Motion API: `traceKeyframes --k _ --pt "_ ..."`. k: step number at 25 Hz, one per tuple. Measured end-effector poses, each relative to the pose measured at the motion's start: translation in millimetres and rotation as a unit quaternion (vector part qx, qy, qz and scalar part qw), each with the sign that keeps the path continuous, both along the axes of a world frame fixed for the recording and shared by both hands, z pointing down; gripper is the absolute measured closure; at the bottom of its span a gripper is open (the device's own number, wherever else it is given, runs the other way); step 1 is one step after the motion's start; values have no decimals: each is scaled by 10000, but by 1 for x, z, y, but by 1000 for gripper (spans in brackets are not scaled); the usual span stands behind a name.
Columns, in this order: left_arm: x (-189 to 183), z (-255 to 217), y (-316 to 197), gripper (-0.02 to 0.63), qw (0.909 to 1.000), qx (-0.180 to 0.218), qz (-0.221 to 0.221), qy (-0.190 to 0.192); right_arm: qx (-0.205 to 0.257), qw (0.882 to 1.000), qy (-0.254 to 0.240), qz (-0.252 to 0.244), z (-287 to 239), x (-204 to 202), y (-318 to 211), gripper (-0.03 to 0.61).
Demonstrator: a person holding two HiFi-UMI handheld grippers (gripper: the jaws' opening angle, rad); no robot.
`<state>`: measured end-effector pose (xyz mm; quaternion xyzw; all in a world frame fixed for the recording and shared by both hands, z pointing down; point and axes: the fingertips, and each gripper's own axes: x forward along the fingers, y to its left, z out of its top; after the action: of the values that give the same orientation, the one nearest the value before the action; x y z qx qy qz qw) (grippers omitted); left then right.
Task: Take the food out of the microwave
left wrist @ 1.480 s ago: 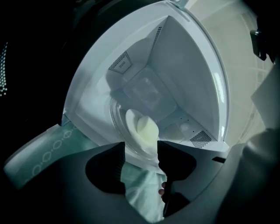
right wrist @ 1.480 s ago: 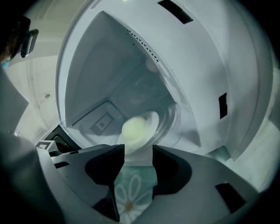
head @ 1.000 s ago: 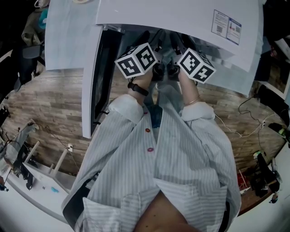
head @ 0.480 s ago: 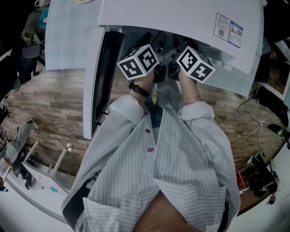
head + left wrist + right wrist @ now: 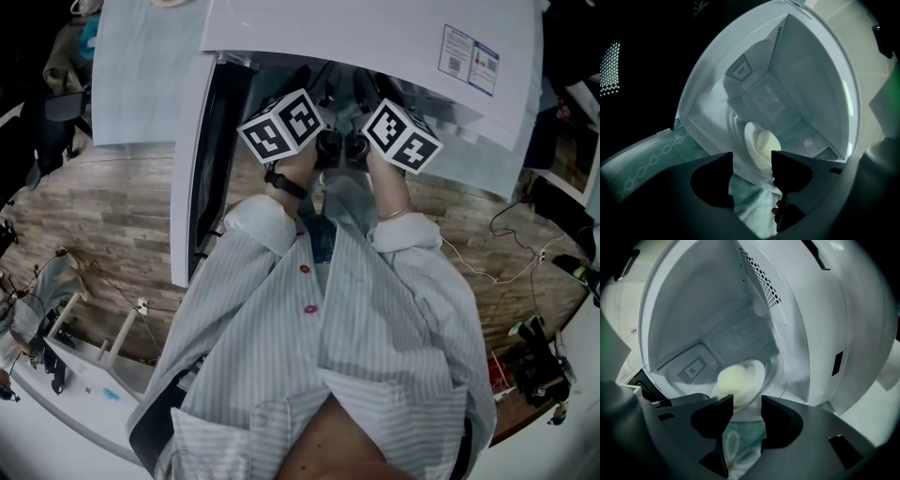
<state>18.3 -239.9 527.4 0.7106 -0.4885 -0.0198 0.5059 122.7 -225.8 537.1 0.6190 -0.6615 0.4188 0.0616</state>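
Observation:
A pale round bun (image 5: 767, 141) lies on a white plate (image 5: 751, 140) on the glass turntable (image 5: 732, 123) inside the open white microwave (image 5: 375, 33). My left gripper (image 5: 752, 163) is at the cavity mouth, open, with the plate's near rim in the gap between its jaws. My right gripper (image 5: 747, 405) faces the same bun (image 5: 732, 379) and plate (image 5: 758, 370) from the other side. Its jaws have just been closing, the plate's rim lies between them, and they stand apart, not pressing. In the head view both marker cubes (image 5: 281, 125) sit side by side under the microwave's top.
The microwave door (image 5: 192, 159) hangs open at the left of the head view. A green patterned cloth (image 5: 647, 161) lies under the microwave's front edge. The person's striped shirt (image 5: 319, 328) fills the lower frame. Cables and a rack sit on the wooden floor (image 5: 103, 216).

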Motion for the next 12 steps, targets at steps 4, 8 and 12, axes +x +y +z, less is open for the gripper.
traceKeyframes --k 4,8,12 --pt "-1 0 0 350 10000 -14 -44 49 -52 9998 -205 -1 2 -4 6 387" --pt "1 0 0 351 9997 -69 -34 249 -93 9987 -491 2 4 -9 10 404" --pt "8 0 4 351 9982 -168 39 567 -132 9962 -856 44 5 -13 13 414"
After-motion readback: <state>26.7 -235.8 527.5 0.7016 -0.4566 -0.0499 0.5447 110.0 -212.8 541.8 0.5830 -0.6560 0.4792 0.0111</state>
